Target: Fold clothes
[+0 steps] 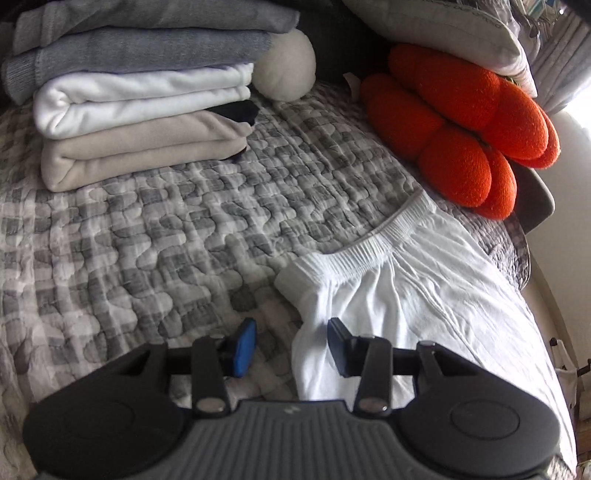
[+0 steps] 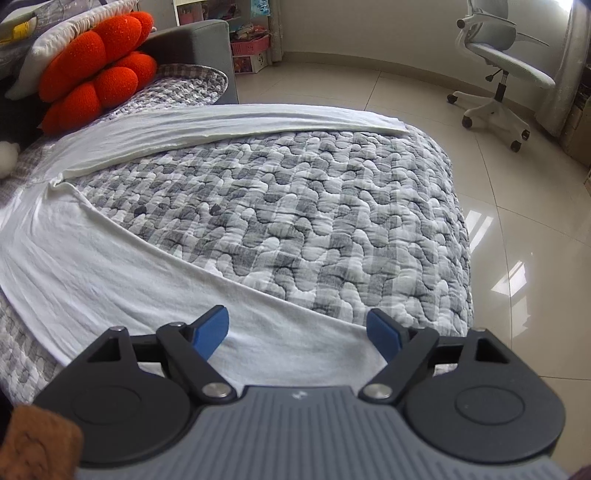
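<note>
White trousers (image 1: 406, 288) lie flat on the grey checked quilt (image 1: 166, 229), their elastic waistband (image 1: 369, 236) toward the cushions. My left gripper (image 1: 291, 347) is open just below the waistband's near corner. The trousers' side edge lies between its blue pads, which do not press on it. In the right wrist view the trousers (image 2: 92, 266) spread in a V, with the far leg (image 2: 240, 122) along the bed's far side. My right gripper (image 2: 297, 332) stands wide open over the near leg's hem end, and the cloth lies flat beneath it.
A stack of folded clothes (image 1: 140, 92) sits at the back left of the bed beside a white plush ball (image 1: 286, 70). An orange flower cushion (image 1: 461, 122) and a grey pillow (image 1: 443, 29) lie at the head. Beyond the bed's edge are a tiled floor (image 2: 517, 221) and an office chair (image 2: 498, 62).
</note>
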